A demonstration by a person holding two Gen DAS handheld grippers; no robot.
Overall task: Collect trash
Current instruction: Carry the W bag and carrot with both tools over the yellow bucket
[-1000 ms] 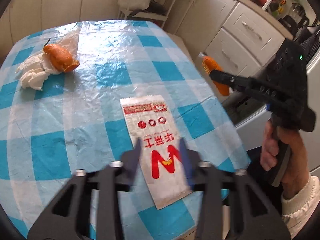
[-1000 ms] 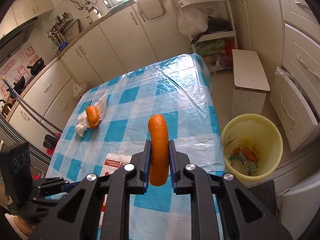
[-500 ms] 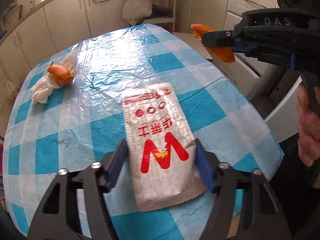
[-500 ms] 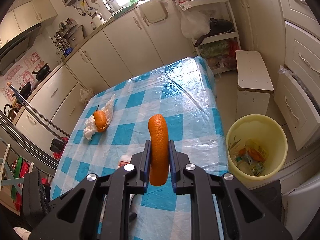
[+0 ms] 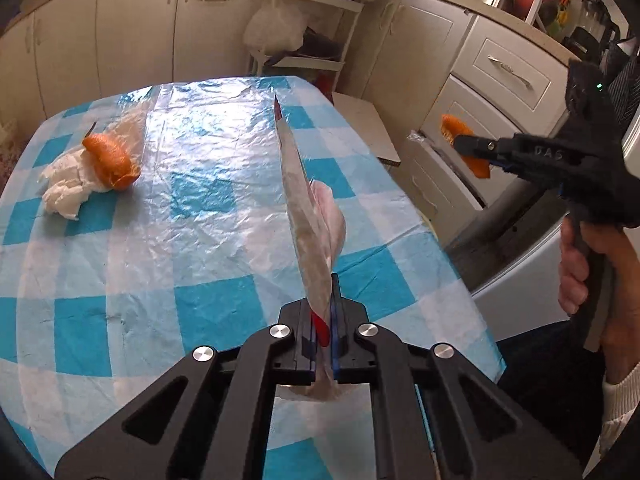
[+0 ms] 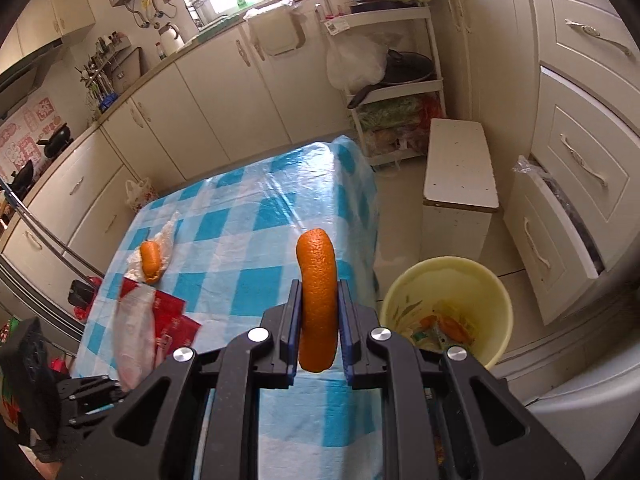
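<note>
I am carrying two pieces of trash at once, and the step in hand is getting them to the yellow bin [image 6: 446, 308] on the floor just beside the worktop [image 6: 256, 216].

My right tool [image 6: 319, 320] is clamping an orange peel [image 6: 317, 300] between its two fingers, the peel standing upright and curling above them. The bin is sitting low and to the right of that peel, its mouth facing up, with scraps already lying inside. My left tool [image 5: 321, 328] is pinching a wrapper [image 5: 308, 216] by its lower end; the wrapper is standing edge-on over the worktop, lifted off the cloth, so I am seeing mostly its thin side and a bit of red print near the fingers.

Farther from the bin, toward the far left of the worktop, a second orange peel [image 5: 110, 156] is lying against a crumpled white tissue [image 5: 66, 194], both untouched.

I judge the next move to be swinging the right tool out over the bin's mouth and letting the fingers part there, so the peel is falling inside and not onto the rim. The wrapper is needing the same trip, and being light and floppy, it is calling for a low release. After that, the peel and tissue are waiting.
</note>
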